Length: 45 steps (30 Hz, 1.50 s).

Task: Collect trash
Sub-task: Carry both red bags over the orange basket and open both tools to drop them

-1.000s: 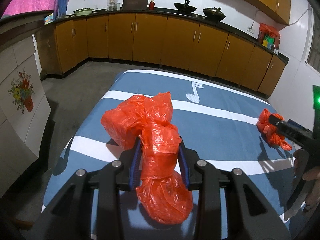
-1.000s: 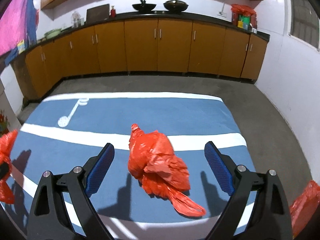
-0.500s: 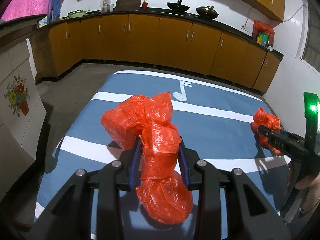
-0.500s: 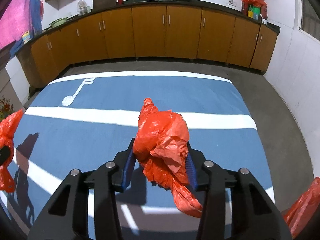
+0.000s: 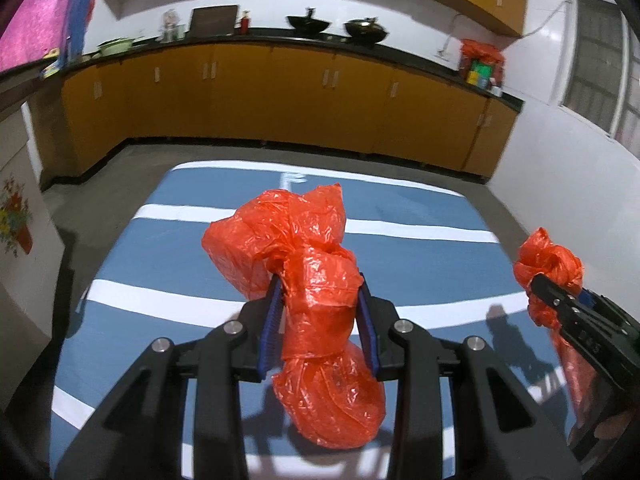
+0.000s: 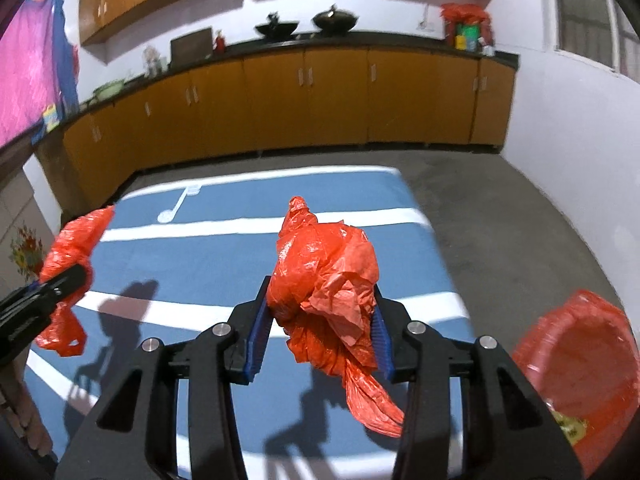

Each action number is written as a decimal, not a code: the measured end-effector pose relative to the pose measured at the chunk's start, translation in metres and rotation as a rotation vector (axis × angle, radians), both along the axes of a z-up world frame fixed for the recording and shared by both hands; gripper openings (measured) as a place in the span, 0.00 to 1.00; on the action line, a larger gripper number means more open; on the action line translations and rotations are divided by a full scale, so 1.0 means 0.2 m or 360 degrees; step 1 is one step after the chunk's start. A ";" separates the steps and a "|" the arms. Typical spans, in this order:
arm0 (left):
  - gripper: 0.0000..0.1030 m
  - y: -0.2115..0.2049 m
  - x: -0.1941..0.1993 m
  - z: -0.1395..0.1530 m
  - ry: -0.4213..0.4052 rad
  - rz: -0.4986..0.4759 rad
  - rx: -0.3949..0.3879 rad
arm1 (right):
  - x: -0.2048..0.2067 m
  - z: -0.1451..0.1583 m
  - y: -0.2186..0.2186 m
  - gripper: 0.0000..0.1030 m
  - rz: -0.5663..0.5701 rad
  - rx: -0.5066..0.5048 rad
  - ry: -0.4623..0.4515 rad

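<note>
My left gripper (image 5: 319, 320) is shut on a crumpled orange plastic bag (image 5: 304, 248) and holds it above the blue striped table (image 5: 180, 248). My right gripper (image 6: 320, 324) is shut on a second crumpled orange plastic bag (image 6: 324, 268), lifted off the table (image 6: 200, 256). The right gripper and its bag also show at the right edge of the left wrist view (image 5: 548, 264). The left gripper's bag shows at the left of the right wrist view (image 6: 72, 248).
A bin lined with an orange bag (image 6: 580, 364) stands on the floor by the table's right side. Wooden cabinets (image 5: 280, 96) with a dark counter line the back wall. A white cabinet with a flower decal (image 5: 16, 224) stands to the left.
My right gripper closed on the second orange bag and lifted it off the table. Both grippers have risen with their bags. The bin has come into the right wrist view.
</note>
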State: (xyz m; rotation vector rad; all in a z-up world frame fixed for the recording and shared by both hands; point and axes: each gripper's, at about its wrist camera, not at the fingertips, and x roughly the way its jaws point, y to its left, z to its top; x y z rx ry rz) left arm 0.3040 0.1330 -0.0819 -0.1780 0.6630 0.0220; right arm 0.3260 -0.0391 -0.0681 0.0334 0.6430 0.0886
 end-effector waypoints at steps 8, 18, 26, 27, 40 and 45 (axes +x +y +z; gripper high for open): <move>0.34 -0.28 -0.13 0.11 -0.0065 -0.0206 -0.0032 | -0.25 0.15 -0.23 0.43 -0.0186 0.0030 -0.0121; 0.34 -0.70 -0.26 0.18 -0.0084 -0.0503 -0.0120 | -0.51 0.19 -0.51 0.43 -0.0445 -0.0027 -0.0201; 0.34 -1.06 -0.31 0.21 -0.0092 -0.0754 -0.0144 | -0.64 0.18 -0.74 0.43 -0.0659 -0.0007 -0.0216; 0.34 -1.09 -0.32 0.20 -0.0087 -0.0779 -0.0149 | -0.65 0.17 -0.75 0.43 -0.0678 -0.0001 -0.0214; 0.34 -1.46 -0.34 0.15 -0.0036 -0.1064 -0.0141 | -0.75 0.13 -0.93 0.43 -0.0865 0.0054 -0.0209; 0.34 -1.54 -0.33 0.14 -0.0026 -0.1133 -0.0140 | -0.76 0.11 -0.96 0.43 -0.0885 0.0074 -0.0208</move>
